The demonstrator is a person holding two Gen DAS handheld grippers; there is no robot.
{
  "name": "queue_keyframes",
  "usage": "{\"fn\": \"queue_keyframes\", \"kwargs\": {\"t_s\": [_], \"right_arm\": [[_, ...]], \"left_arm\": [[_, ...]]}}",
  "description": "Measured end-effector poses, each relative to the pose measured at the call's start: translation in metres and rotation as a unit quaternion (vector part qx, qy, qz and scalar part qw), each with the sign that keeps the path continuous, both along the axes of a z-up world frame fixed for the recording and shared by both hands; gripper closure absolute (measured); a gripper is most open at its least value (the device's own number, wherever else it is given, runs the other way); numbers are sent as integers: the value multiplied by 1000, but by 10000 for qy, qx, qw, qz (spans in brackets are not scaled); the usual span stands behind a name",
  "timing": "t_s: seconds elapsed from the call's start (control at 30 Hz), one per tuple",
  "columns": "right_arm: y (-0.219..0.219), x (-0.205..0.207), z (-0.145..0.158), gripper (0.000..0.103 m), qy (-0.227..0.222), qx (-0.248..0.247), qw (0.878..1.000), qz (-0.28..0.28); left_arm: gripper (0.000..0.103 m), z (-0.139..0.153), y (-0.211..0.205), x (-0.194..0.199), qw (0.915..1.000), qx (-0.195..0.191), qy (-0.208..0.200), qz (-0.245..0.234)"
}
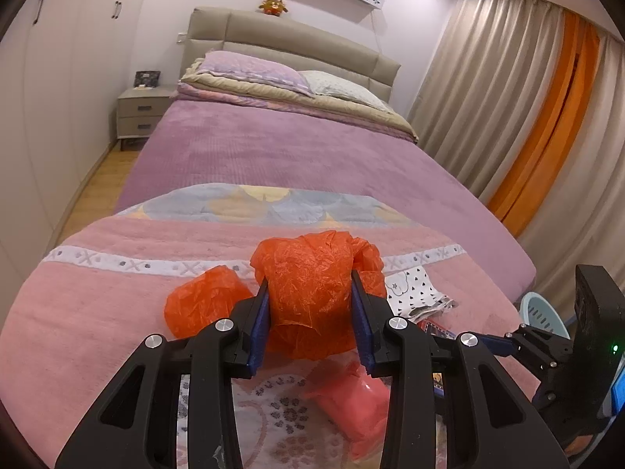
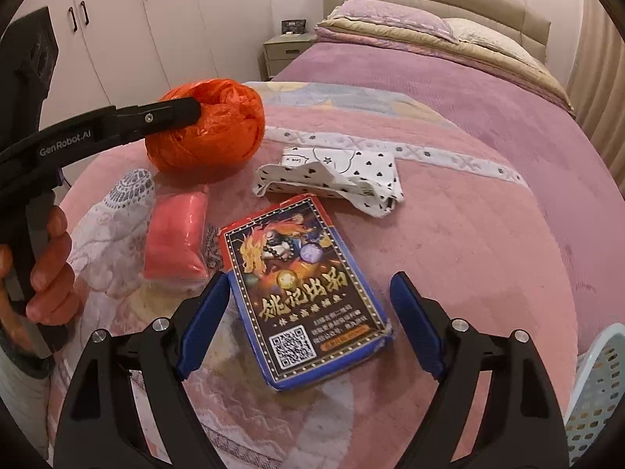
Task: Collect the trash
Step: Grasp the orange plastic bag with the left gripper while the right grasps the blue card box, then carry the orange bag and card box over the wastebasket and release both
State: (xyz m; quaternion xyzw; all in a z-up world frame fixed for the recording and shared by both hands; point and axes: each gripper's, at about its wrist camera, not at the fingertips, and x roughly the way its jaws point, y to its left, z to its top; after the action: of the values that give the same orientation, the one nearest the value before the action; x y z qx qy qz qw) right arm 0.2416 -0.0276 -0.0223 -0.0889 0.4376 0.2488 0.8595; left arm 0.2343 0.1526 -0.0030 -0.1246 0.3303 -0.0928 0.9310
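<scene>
Left gripper: pads pressed against both flanks of the crumpled orange plastic bag; the bag is gripped, bulging above and below the fingers; whether its underside touches the pink blanket cannot be told.

Right gripper: fingers spread wide, holding nothing; the printed card box lies flat on the blanket directly between and just ahead of the blue pads; its long axis runs roughly along the fingers' reach, skewed slightly to the left at the far end; its short sides therefore face the pads, so a closing grasp should span the width.

Outward: a pink wrapped packet just left of the box; a crumpled heart-print white wrapper beyond it; the pale blue perforated basket at the right gripper's right, judged the drop point, nearer the right hand.
</scene>
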Motion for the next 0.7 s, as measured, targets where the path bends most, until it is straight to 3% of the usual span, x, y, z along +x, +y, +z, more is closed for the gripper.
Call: {"fn": "queue_keyframes", "kwargs": {"t_s": [0.03,0.33,0.7], "right_arm": [[1,0,-1,30,-9,-5,10000,6],[-7,-21,11,36,-87,172,9998,-32],[-65,-59,57,38,-635,471,9940,-760]], "left_arm": [[68,0,0,0,10000,-3,-4,-8],[68,16,-10,-9,9996,-47,-170,-212],[68,56,-69,-39,9956,53,-538,-760]]}}
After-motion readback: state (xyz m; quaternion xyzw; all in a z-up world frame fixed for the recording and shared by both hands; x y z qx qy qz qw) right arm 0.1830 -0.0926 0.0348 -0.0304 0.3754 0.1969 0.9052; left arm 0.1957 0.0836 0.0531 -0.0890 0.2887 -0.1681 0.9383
